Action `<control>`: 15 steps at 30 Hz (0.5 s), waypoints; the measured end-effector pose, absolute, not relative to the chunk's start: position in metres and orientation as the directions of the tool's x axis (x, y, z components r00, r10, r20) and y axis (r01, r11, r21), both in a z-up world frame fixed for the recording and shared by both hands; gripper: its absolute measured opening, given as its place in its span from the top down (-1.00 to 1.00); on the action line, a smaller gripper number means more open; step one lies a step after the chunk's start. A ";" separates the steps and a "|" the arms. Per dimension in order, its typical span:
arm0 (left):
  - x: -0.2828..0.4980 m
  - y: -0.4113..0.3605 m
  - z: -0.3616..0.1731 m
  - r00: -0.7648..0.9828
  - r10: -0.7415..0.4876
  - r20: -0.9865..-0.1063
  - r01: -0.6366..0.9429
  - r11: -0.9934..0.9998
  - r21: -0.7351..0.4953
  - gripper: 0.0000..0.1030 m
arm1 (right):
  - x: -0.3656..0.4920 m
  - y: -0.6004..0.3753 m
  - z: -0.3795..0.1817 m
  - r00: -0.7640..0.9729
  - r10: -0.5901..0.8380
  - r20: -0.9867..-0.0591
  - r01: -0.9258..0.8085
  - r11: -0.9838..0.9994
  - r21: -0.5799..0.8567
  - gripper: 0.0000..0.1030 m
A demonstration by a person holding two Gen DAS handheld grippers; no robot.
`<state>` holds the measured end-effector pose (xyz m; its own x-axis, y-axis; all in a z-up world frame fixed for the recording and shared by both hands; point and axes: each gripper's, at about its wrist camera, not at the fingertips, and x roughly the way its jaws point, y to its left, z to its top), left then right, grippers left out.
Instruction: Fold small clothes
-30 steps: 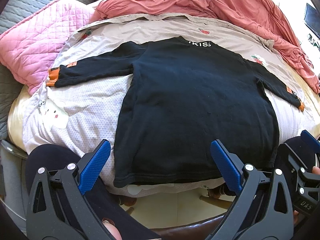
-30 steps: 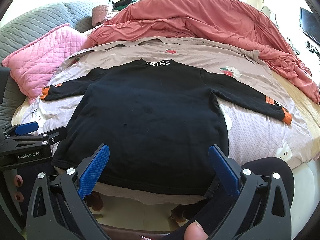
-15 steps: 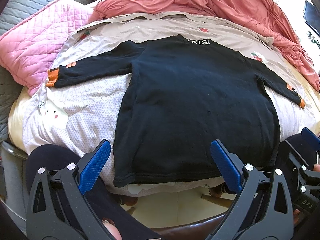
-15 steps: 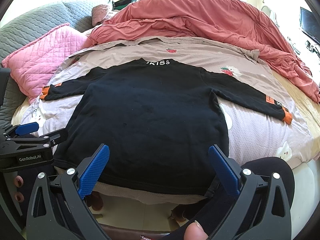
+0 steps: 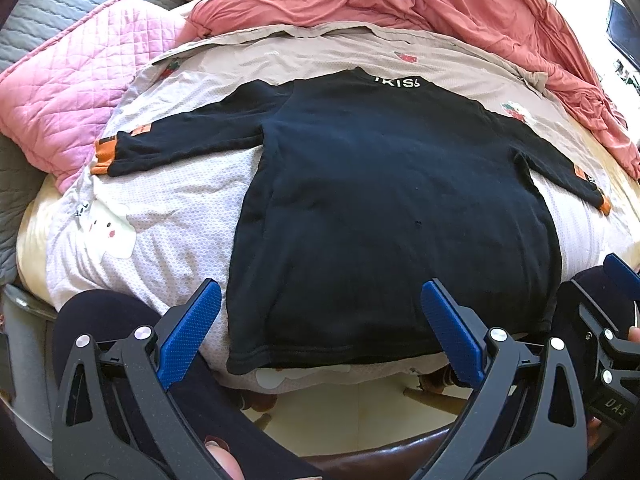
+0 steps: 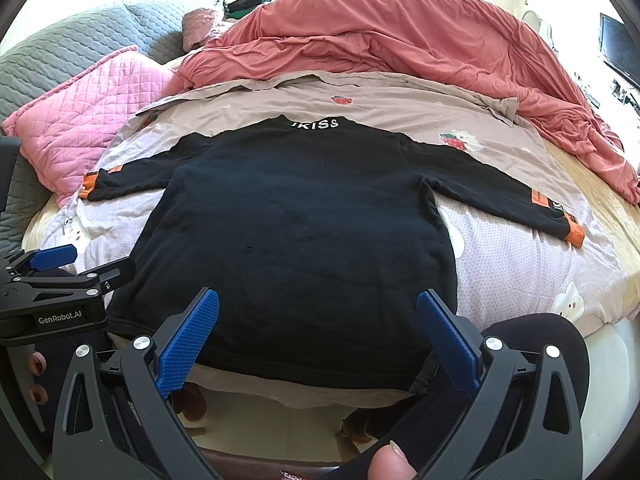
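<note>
Nothing has shifted but a slight drift of the left gripper [image 5: 320, 332], which hovers with jaws spread wide, like the right gripper [image 6: 318, 336], above the hem of the black sweatshirt [image 6: 296, 216] lying flat, sleeves outspread, on the bedsheet [image 6: 520, 264].

Black sweater [image 5: 392, 208] flat before open left claw [image 5: 320, 328]

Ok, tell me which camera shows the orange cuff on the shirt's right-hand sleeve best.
The right wrist view. There the orange cuff lies fully visible with the sleeve's label patches. In the left wrist view the same cuff sits near the edge, small and squeezed by the lens.
</note>
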<state>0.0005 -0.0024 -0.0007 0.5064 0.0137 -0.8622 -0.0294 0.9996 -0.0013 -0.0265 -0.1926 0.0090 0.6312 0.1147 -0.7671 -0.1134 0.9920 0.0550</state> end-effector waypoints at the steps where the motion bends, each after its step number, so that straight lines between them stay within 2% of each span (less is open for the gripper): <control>1: 0.001 -0.002 -0.001 0.506 0.015 -0.862 -0.030 1.000 0.000 -0.82 | -0.027 -0.193 0.009 0.631 0.114 -0.767 -0.114 0.992 0.054 -0.92; 15: 0.032 -0.013 -0.005 0.497 0.033 -0.867 -0.020 0.999 0.026 -0.82 | -0.004 -0.208 0.010 0.647 0.080 -0.759 -0.074 0.996 0.042 -0.92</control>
<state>0.0315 -0.0130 -0.0053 0.4965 0.0325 -0.8674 -0.0199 0.9995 0.0261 -0.0041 -0.2084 0.0105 0.6466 0.0805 -0.7586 -0.0745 0.9963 0.0422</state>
